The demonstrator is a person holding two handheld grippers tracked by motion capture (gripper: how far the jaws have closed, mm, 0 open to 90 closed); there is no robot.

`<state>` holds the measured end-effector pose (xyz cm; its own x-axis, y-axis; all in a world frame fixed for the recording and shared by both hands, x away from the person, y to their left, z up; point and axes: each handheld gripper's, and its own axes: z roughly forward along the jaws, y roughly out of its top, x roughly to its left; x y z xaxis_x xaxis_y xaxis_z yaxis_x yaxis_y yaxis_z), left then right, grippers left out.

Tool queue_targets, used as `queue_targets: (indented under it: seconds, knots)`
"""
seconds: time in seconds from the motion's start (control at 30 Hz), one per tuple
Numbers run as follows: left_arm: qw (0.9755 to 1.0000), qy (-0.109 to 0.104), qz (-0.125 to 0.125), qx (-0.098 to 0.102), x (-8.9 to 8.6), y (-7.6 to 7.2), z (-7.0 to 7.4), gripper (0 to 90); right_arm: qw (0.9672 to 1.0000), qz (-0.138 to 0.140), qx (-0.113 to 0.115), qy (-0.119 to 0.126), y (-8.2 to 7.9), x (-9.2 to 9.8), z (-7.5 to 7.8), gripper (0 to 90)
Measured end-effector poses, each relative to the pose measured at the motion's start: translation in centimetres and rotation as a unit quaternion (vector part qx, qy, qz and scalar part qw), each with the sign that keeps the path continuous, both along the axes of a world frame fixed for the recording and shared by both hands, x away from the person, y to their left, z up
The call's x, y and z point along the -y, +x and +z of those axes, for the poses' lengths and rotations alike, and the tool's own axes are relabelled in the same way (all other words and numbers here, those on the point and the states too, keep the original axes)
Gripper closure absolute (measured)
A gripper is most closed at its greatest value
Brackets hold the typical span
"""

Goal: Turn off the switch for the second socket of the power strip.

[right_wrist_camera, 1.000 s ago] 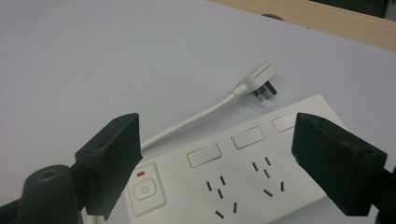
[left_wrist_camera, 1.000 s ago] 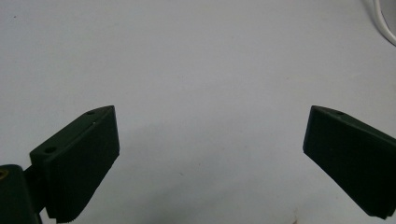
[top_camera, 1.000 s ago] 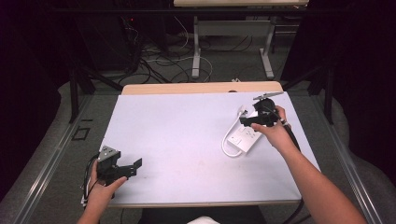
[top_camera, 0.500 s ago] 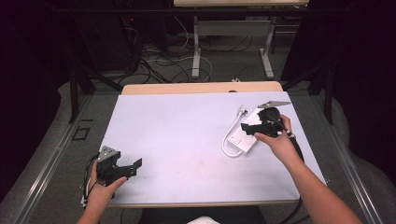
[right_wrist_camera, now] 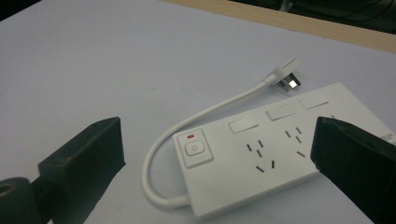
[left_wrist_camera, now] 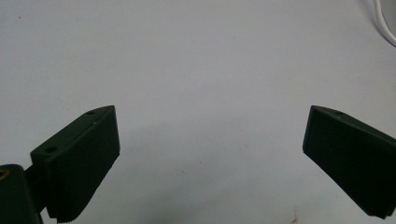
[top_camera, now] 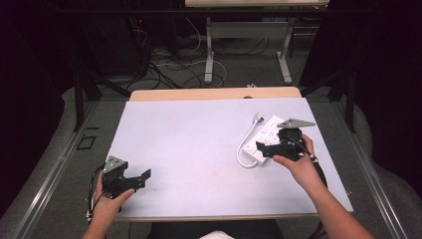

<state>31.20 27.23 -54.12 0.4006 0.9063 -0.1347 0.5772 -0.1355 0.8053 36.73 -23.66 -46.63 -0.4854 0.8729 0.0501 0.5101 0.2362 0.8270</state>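
power strip [top_camera: 266, 139] lies flat at the table's [top_camera: 199, 149] right, cord [right_wrist_camera: 159, 158] looped, plug [right_wrist_camera: 284, 74] far | our right gripper [top_camera: 273, 148] has dropped over it, jaws released, grasp likely next | left gripper [top_camera: 134, 180] rests near-left, jaws released

Pale table [top_camera: 199, 129]; cables [top_camera: 169, 64] on floor behind.

Power strip [top_camera: 267, 137] (table's [top_camera: 199, 149] right side)
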Motion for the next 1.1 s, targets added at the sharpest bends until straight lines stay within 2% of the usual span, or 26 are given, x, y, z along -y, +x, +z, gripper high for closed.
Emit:
queue_targets:
  seconds: [0.23, 0.33, 0.47, 0.83, 1.1]
  knots:
    - [1.0, -0.001, 0.003, 0.001, 0.0, 0.1, 0.0, 3.7, 0.9998, 0.008, 0.014, -0.009, -1.8, -0.4, -1.8, 0.0]
    - [1.0, -0.002, 0.003, -0.001, 0.0, 0.1, -0.1, 3.7, 0.9999, 0.011, 0.008, -0.003, -2.4, -0.5, -2.6, 0.0]
    - [1.0, 0.001, 0.004, -0.001, 0.0, -0.1, 0.0, 3.7, 0.9998, 0.012, 0.015, -0.005, -2.9, -0.1, -3.3, 0.0]
    - [0.9999, -0.003, 0.009, 0.003, -0.1, -0.4, 0.0, 3.7, 0.9998, -0.014, 0.013, 0.007, -3.4, 2.4, -5.2, 0.0]
    - [1.0, -0.003, 0.008, 0.002, -0.1, -0.3, 0.0, 3.8, 0.9987, -0.05, 0.002, 0.013, -3.6, 4.4, -6.5, 0.3]
